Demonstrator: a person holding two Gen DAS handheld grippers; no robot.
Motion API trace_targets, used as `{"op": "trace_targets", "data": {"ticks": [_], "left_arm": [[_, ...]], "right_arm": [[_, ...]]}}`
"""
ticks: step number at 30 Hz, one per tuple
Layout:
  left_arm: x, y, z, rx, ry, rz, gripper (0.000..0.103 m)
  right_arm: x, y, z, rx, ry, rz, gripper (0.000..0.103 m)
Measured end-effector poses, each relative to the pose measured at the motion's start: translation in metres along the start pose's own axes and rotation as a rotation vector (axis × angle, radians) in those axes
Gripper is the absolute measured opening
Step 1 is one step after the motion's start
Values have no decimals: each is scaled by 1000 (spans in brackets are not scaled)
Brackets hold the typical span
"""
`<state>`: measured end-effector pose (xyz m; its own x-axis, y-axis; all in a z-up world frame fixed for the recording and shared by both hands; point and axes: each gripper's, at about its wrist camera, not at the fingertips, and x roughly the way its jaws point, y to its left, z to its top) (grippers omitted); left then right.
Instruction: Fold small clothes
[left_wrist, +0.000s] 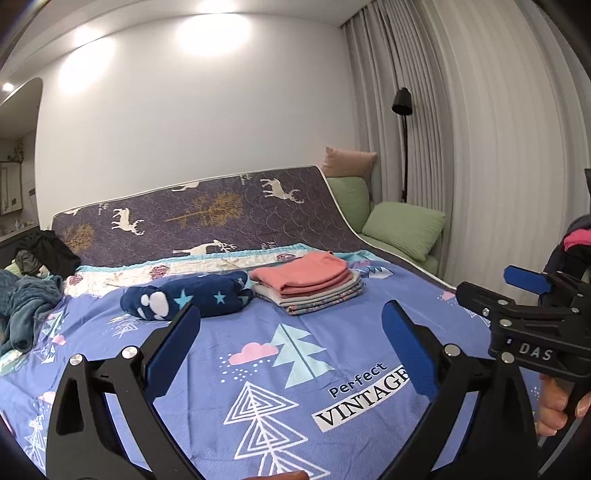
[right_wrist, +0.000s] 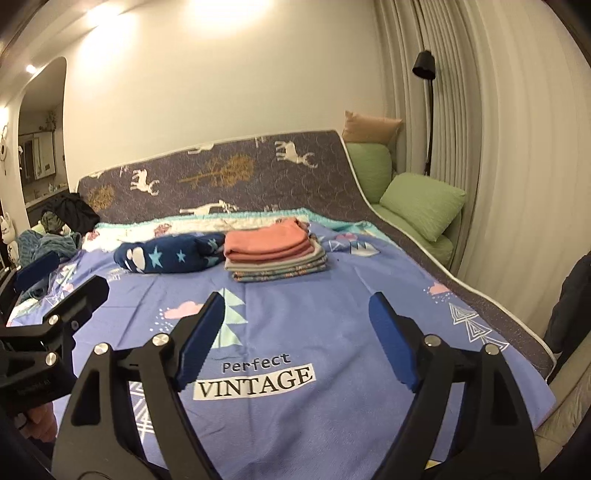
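Toward the far middle of the bed (right_wrist: 332, 369), a neat stack of folded clothes (right_wrist: 275, 258) sits squared, likely kept clear of the working space. Left tongs (left_wrist: 291, 343) and right tongs (right_wrist: 295, 332) hover wide open, empty, near the bedspread's front.

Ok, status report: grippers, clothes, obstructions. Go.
Left hand-held gripper open, empty. Right hand-held gripper open, empty. Folded stack on bedspread, navy star bundle beside it. Nothing between grippers and clothes.
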<state>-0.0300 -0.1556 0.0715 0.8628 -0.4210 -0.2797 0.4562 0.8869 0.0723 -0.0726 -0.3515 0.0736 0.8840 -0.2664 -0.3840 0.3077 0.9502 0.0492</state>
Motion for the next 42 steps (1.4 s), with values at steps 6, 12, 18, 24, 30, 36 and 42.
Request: {"op": "trace_targets", "data": {"ticks": [6, 12, 18, 24, 30, 36, 42], "left_arm": [[-14, 1, -4, 14, -11, 29, 100], [-21, 7, -3, 0, -13, 50, 100], [-25, 13, -4, -9, -14, 68, 100], [-25, 12, -5, 6, -8, 79, 100], [-24, 12, -7, 0, 3, 77, 100], [-20, 12, -8, -1, 13, 79, 100], [-19, 11, -8, -2, 15, 78, 100]], "right_arm": [[-24, 9, 1, -3, -39, 23, 96], [-34, 15, 1, -3, -46, 34, 98], [-34, 14, -1, 7, -39, 36, 98], [-34, 17, -3, -5, -39, 27, 98], [-32, 16, -5, -6, -32, 27, 98], [-30, 14, -5, -7, -27, 26, 98], [-26, 16, -8, -17, -22, 21, 98]]}}
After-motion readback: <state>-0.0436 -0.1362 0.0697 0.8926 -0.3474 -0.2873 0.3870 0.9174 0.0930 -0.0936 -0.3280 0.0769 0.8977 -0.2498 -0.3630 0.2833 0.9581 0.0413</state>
